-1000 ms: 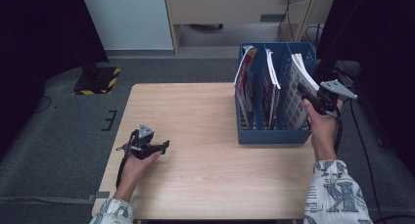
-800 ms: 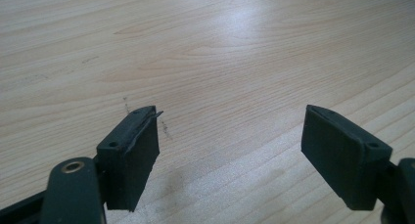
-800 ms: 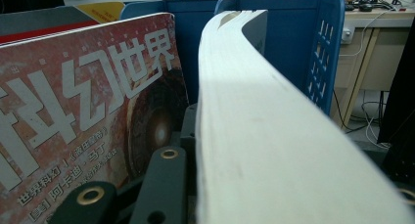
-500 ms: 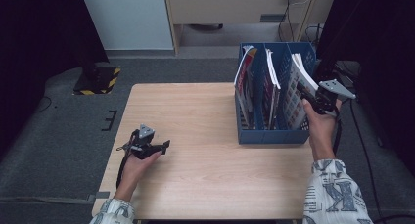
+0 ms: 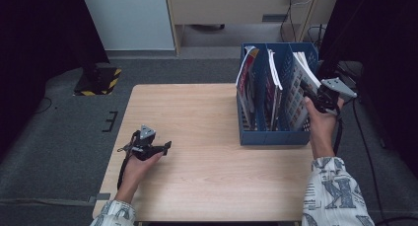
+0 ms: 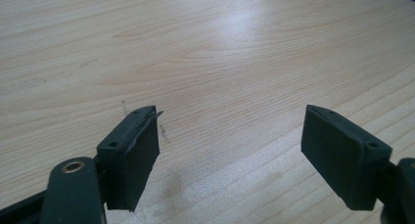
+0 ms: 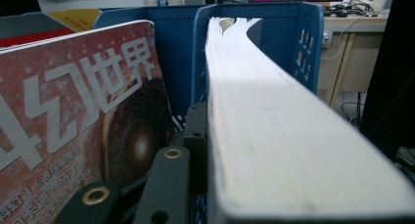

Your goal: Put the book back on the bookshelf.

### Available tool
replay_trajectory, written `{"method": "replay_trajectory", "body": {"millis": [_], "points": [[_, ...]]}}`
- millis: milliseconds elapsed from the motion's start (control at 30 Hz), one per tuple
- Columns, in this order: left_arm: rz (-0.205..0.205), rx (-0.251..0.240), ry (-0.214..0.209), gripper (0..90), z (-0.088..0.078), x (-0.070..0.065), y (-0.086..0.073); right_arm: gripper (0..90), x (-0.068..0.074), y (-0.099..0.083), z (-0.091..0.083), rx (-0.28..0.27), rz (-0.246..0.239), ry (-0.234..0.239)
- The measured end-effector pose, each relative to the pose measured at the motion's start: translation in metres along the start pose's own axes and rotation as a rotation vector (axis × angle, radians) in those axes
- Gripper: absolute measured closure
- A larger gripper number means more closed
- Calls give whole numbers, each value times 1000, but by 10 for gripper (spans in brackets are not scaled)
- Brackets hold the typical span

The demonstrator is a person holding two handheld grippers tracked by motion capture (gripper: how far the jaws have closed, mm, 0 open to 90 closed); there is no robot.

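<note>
A blue file rack (image 5: pixel 268 136) with three compartments stands at the table's right side. A thick white-paged book (image 5: pixel 299 77) leans out of its rightmost compartment. My right gripper (image 5: pixel 310 93) is shut on that book from the near right. In the right gripper view the book's page edge (image 7: pixel 274 126) runs away from me, and one black finger (image 7: pixel 195 131) presses on its left side. My left gripper (image 5: pixel 166 146) rests low over the wooden table (image 5: pixel 207 112) at the left, open, with bare wood between its pads (image 6: pixel 132 150).
Two magazines (image 5: pixel 246 83) (image 5: pixel 272 78) stand in the rack's other compartments; one has a red cover with white characters (image 7: pixel 88 111). Beyond the table are a white cabinet (image 5: pixel 130 18) and a desk (image 5: pixel 236 4). Dark floor surrounds the table.
</note>
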State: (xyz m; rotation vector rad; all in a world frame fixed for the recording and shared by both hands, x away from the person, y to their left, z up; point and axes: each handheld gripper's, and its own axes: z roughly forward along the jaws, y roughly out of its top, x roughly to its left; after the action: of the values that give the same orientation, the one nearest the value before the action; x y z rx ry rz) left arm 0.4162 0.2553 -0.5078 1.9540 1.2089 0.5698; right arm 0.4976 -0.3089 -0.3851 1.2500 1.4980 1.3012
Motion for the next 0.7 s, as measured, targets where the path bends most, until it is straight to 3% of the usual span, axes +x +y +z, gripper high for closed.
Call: {"method": "replay_trajectory", "body": {"millis": [433, 700], "points": [[-1, -1, -4, 216, 1, -1, 1, 738, -3, 18, 7, -13, -29, -38], [-6, -3, -3, 217, 1, 1, 1, 738, -5, 19, 20, -2, -29, -64]]}}
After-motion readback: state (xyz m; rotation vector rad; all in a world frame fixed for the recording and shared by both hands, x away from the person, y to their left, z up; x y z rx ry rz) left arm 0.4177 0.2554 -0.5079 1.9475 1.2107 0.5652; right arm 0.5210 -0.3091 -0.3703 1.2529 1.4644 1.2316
